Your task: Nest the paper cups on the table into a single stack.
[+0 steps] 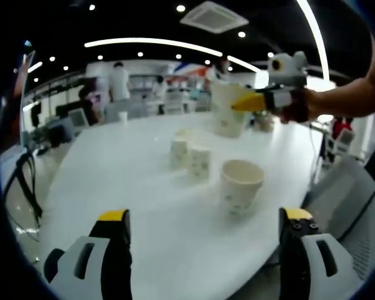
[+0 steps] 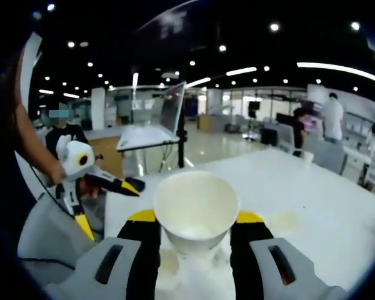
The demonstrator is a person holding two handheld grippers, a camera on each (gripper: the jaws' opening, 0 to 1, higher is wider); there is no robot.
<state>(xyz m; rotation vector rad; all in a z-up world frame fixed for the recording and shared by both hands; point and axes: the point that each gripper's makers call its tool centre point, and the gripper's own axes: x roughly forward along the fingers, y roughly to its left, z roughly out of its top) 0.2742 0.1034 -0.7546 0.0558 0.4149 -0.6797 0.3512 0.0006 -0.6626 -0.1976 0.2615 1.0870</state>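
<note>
White table (image 1: 144, 187): occupies the centre and lower half of the left gripper view; surface bare apart from the cups.

Left gripper (image 1: 205, 234): jaws rise from the bottom of its own view, spread wide with nothing between them; it also appears at the left edge of the right gripper view (image 2: 103, 194), held in a hand.

Right gripper (image 2: 194, 219): jaws closed against the sides of a held cup (image 2: 195, 212), mouth facing the camera, lower centre of its view; in the left gripper view the same gripper (image 1: 269, 100) sits upper right, carrying that cup (image 1: 228, 109) above the far part of the table.

Upright cup (image 1: 240, 186): right of centre, mouth up, standing apart from the others; nearest the open left jaws.

Two small cups (image 1: 190, 156): centre of frame, touching or very nearly so; whether either is inverted cannot be told.

Assessment: the step in hand appears to be carrying one cup toward another for nesting; no stack is yet formed on the table. The next move calls for aligning the held cup base-down over an upright mouth, lowering squarely, then releasing; the left gripper could steady the receiving cup against tipping.
</note>
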